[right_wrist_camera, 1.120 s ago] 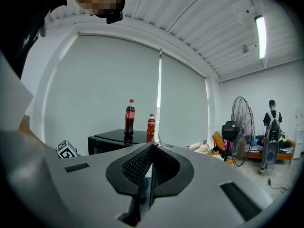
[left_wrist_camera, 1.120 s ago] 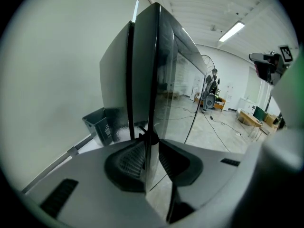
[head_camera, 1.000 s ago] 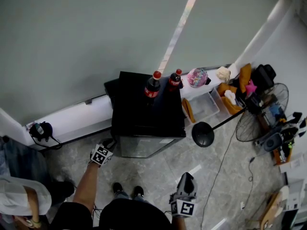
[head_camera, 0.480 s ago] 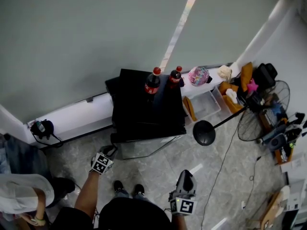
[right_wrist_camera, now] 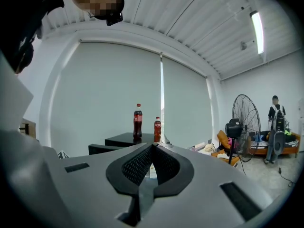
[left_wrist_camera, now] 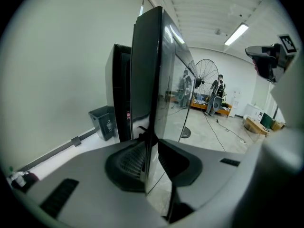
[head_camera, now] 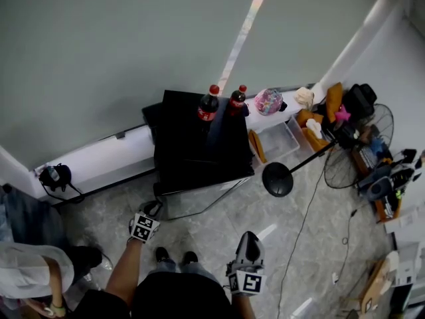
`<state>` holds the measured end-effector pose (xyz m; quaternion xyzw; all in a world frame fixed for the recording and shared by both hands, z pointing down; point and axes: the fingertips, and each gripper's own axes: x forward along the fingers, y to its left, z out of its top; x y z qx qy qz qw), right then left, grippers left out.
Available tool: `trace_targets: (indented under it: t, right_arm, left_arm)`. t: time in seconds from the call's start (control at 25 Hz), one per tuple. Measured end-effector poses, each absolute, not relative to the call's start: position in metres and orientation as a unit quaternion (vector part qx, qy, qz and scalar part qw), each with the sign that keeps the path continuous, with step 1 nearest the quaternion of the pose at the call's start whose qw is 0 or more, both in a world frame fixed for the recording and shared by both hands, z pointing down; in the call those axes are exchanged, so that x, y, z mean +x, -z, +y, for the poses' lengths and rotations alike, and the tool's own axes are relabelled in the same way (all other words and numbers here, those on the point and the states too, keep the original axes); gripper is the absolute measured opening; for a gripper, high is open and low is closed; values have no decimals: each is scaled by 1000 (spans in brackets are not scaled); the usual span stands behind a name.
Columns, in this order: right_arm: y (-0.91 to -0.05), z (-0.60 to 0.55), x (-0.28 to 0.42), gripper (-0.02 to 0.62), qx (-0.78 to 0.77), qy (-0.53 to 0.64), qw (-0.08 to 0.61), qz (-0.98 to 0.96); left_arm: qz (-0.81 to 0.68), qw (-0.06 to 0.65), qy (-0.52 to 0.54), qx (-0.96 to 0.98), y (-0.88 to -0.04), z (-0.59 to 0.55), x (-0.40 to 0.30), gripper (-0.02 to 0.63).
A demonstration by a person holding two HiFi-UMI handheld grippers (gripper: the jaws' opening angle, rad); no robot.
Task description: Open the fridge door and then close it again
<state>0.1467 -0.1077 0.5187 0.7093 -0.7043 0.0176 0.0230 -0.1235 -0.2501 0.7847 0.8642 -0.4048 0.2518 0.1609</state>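
At the far left of the head view a person [head_camera: 30, 271] in pale clothing stands at the frame's edge. Next comes the left claw [head_camera: 154, 209], reaching out and downward to the left edge of the fridge door [head_camera: 199, 201]. In the left gripper view that claw [left_wrist_camera: 151, 139] has the door's [left_wrist_camera: 152, 80] thin edge between its jaws; they have just been closing and both pads press on it. The door stands ajar, swung a little out from the black fridge [head_camera: 199, 145], with a dark gap showing between door and cabinet and a small bin [left_wrist_camera: 105, 122] against the wall beyond. On the fridge's top, near its back right corner, two cola bottles [head_camera: 207, 105] stand upright just beside each other. Further right, the right claw [head_camera: 248, 239] is held level over the marbled floor [head_camera: 299, 244], well apart from the door. In the right gripper view its [right_wrist_camera: 152, 148] jaws meet at the tips with nothing held. At the far right a standing fan [head_camera: 277, 180] rises beside a clutter of bags and boxes
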Motion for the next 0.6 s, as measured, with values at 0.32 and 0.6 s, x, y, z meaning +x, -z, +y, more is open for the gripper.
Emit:
trace_targets:
  t: [0.32,0.6]
  right_arm:
    - [-514,-100,141,6,701,-24,27,-712]
    - [-506,-114,154,6,651,3,13,-759]
  left_arm:
    - [-420,169,-249,856,-784,-233,-118,78]
    - [-460,182,-243,835,-786,-215,-112,80]
